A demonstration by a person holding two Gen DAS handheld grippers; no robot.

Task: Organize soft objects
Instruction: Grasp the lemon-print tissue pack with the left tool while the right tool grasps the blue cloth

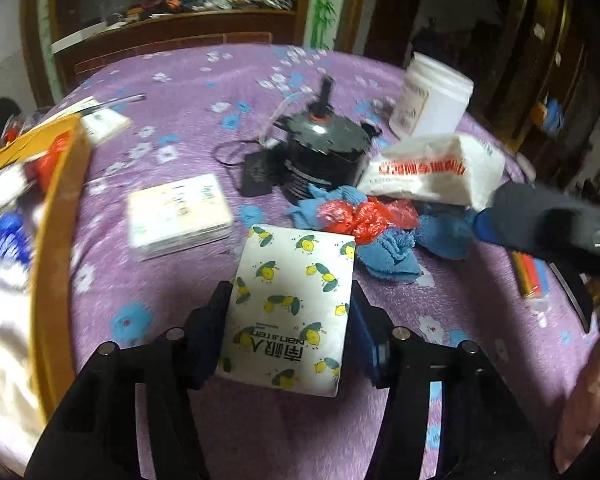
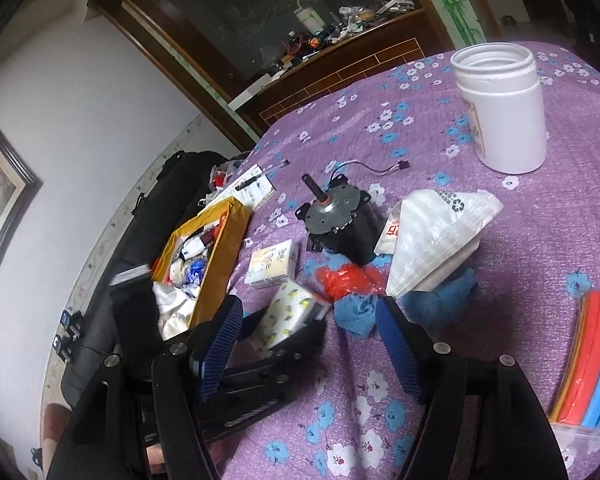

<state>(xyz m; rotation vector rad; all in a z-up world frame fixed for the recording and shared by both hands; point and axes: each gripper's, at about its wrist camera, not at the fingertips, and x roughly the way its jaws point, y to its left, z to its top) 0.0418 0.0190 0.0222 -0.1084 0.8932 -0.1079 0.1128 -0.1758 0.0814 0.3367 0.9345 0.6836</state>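
Blue-padded fingers of the left gripper [image 1: 290, 320] clamp the lemon-print tissue pack [image 1: 290, 308] across its sides, near the purple-clothed table's [image 1: 172, 288] front edge, beside the yellow box [image 1: 60, 240]; judged light, squashy and slick-wrapped, so mid-pack side pressure suits it; the gripper pitches steeply down; the right gripper [image 2: 308, 344], jaws apart and empty, slants toward the blue cloth [image 2: 354, 312].

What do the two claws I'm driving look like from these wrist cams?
Both match: the left claw and right claw have black linkage arms with round silver pins and blue ribbed pads on the fingers. No cables or markings are visible on them.
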